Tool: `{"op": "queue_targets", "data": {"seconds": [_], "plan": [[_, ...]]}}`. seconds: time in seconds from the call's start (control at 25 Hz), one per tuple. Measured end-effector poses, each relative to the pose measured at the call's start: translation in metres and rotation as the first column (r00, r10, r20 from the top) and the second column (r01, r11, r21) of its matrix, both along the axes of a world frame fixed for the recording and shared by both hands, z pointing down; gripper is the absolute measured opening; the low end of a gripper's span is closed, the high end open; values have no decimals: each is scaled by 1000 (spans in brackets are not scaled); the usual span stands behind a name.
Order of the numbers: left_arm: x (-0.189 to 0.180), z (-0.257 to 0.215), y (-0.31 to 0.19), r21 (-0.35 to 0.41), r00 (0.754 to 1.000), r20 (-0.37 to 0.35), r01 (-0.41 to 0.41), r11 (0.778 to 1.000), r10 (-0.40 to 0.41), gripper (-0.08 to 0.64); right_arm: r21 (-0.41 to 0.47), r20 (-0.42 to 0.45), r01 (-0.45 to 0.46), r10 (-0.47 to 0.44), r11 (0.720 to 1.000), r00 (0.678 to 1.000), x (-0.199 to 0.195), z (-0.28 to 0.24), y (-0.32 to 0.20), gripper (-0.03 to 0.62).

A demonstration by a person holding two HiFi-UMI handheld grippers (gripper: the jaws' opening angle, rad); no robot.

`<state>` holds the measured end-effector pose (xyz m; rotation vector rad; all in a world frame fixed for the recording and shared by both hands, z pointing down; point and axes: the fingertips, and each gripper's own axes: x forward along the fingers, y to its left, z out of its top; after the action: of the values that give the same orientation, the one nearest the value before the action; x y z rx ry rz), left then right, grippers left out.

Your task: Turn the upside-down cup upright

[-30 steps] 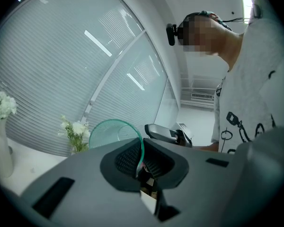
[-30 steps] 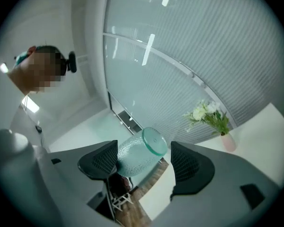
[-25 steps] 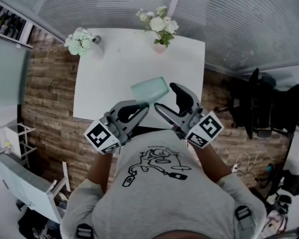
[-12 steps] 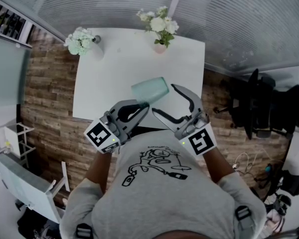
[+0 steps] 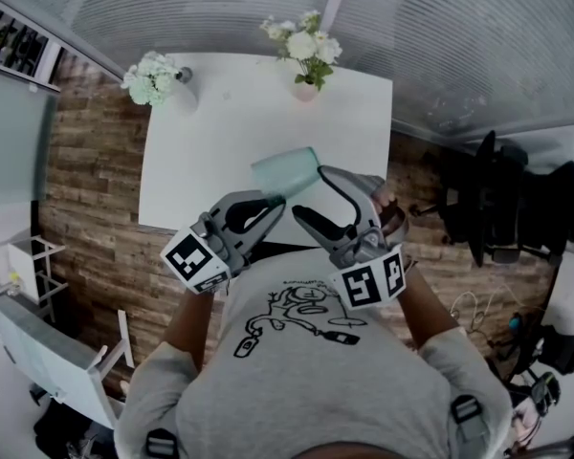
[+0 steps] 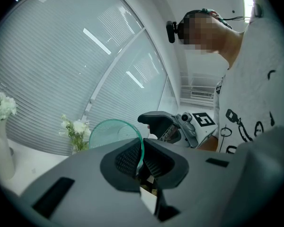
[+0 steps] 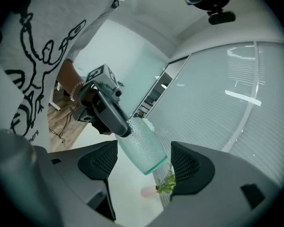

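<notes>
Above the near edge of the white table [image 5: 172, 161]: I see the cup [image 5: 287, 172], pale green and see-through, held clear of the tabletop and lying roughly on its side, neither upright nor mouth-down.
Left gripper [image 6: 141, 161]: in its own view I read the jaws as clamped together on the cup's thin wall at one end, with a ribbed pad on each face of the glass. This tool alone carries the cup.
Right gripper [image 7: 146, 162]: my jaws here stand wide apart. In this gripper's own view the cup's free end shows in the gap between the two pads, and neither pad touches it.
Right gripper from the head view: it sits just to the right of the cup, with one jaw tip close beside the cup's side.
Cup surface: finely dotted all over, with a greener band round the end away from the left gripper.
Mouth or base: I cannot tell which end the left gripper has hold of.
Marker cubes: the left one [image 5: 193, 259] and the right one [image 5: 368, 280] both sit close to the grey shirt [image 5: 306, 352].
Far side of the table: I see two vases of white flowers, one at the far left corner [image 5: 155, 76] and one near the middle of the far edge [image 5: 304, 51], both well apart from the cup.
Surroundings: a wood-plank floor [image 5: 96, 208] lies round the table, and a dark office chair [image 5: 517, 199] stands off to the right.
</notes>
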<state>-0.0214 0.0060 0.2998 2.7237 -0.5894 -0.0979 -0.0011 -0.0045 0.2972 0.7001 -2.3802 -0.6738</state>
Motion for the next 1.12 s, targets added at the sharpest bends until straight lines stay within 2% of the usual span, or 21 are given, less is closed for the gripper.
{"op": "queue_targets", "data": {"seconds": [0.28, 0.48, 0.6, 0.84, 1.12], "plan": [[-1, -1, 2, 1, 1000, -2, 3, 1000, -3, 14, 113, -197, 29, -7, 993, 980, -3, 7, 4, 351], [0, -1, 3, 2, 1000, -8, 1, 1000, -1, 15, 214, -352, 72, 8, 974, 936, -1, 13, -1, 351], [1, -1, 3, 2, 1000, -7, -3, 1000, 3, 15, 241, -417, 89, 20, 966, 909, -1, 16, -4, 356], [3, -1, 4, 3, 1000, -11, -12, 1000, 12, 15, 251, -503, 98, 43, 963, 863, -1, 23, -10, 364], [4, -2, 3, 6, 1000, -12, -18, 1000, 18, 14, 239, -515, 78, 58, 968, 855, -2, 27, -14, 370]]}}
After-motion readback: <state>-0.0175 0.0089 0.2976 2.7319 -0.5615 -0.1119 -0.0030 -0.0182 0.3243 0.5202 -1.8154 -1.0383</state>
